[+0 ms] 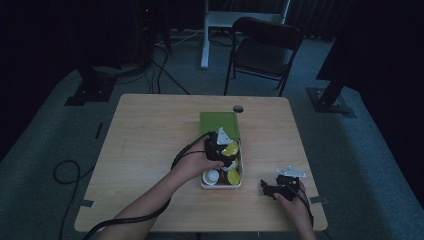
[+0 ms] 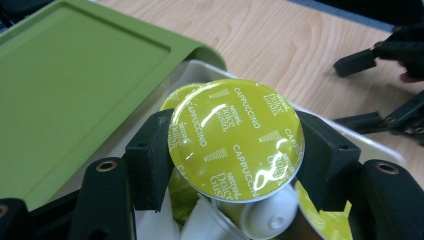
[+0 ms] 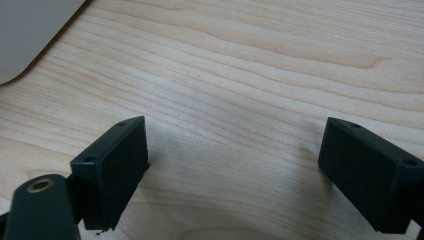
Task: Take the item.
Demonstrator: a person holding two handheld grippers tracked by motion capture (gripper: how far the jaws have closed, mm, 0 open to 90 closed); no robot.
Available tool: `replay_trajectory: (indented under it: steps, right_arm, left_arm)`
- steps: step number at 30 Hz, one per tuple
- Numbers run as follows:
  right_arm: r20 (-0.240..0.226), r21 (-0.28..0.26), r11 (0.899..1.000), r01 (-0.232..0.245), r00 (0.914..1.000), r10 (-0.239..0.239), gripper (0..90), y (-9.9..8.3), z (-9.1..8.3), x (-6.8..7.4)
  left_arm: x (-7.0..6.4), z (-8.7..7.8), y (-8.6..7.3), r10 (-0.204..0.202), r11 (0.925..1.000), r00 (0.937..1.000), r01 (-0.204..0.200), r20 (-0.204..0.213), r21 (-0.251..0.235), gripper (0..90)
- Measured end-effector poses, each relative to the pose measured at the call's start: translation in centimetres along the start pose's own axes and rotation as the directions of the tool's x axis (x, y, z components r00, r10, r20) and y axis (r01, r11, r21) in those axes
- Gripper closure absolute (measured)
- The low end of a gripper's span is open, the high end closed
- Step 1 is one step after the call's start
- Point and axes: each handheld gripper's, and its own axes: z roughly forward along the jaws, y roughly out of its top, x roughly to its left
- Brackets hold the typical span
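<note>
Bench: the pale wooden bench (image 1: 150,150) carried everything.
Lid: a flat green plastic lid (image 1: 218,124) lay touching the box's far end.
Box: a white rectangular plastic box (image 1: 239,185) held coffee capsules.
Right tongs (image 3: 235,165): spread wide, holding nothing, just above bare wood.
Left tongs (image 2: 235,150): clamped on a round yellow-green foil-topped capsule (image 2: 236,137), over the box.

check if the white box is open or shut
Open: the green lid lies off beside the white box, its capsules exposed.

Bare table (image 1: 150,150) left of the lidded box (image 1: 219,122).
</note>
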Motion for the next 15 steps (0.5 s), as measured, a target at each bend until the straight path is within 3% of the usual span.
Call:
replay_trajectory:
  steps: [15]
  right_arm:
    - [0.000, 0.000, 1.000, 0.000, 1.0000, 0.000, 11.9, 0.0, 0.0, 0.0]
  left_arm:
    - [0.3, -3.0, 0.1, -0.007, 0.9995, 1.0000, 0.008, 0.006, -0.029, 37.9]
